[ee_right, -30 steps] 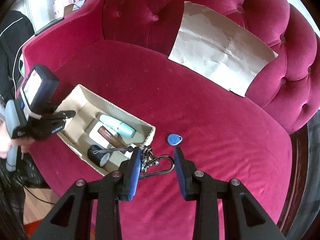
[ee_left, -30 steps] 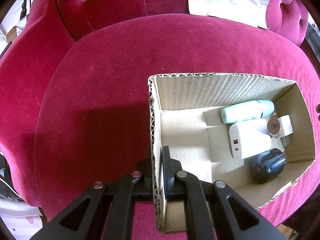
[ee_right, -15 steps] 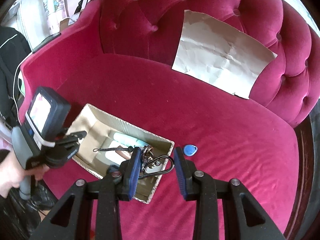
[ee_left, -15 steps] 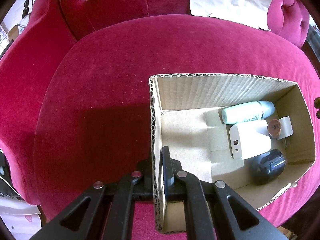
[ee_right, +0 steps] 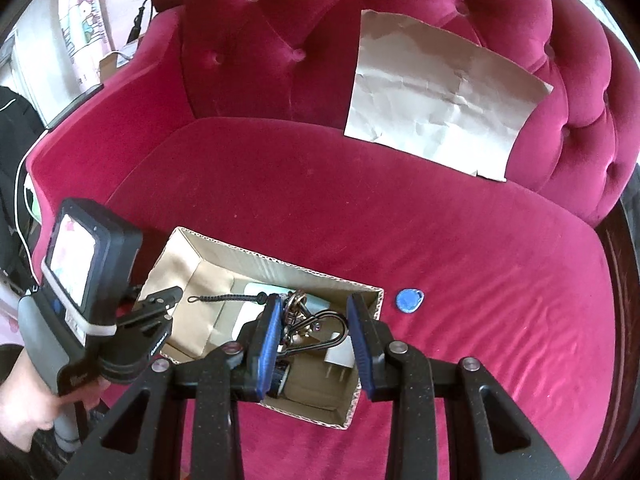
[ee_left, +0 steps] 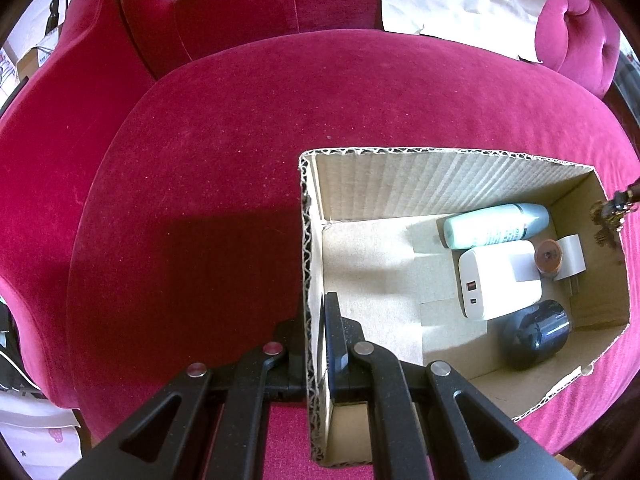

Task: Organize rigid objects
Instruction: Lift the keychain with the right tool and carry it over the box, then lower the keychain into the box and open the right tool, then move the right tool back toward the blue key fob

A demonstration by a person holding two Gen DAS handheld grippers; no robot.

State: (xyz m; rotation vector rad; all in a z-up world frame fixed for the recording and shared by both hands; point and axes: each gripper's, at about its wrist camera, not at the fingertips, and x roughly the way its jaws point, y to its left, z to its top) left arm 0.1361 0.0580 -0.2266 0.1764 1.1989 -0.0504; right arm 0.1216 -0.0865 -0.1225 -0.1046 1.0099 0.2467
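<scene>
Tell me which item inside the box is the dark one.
The round navy object, in the cardboard box nearest the camera. The bottle is pale teal and the charger white.

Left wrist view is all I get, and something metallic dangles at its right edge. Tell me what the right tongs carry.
Observer: The right tongs grip a key bunch on a black carabiner, above the cardboard box.
Operator: Report anything trailing from it.
Observer: A black cord stretches from the keys across the box's opening.
Operator: Name whatever lies outside the box.
Observer: A blue fob lies on the sofa seat, close beside the box's end wall but apart from it.
</scene>
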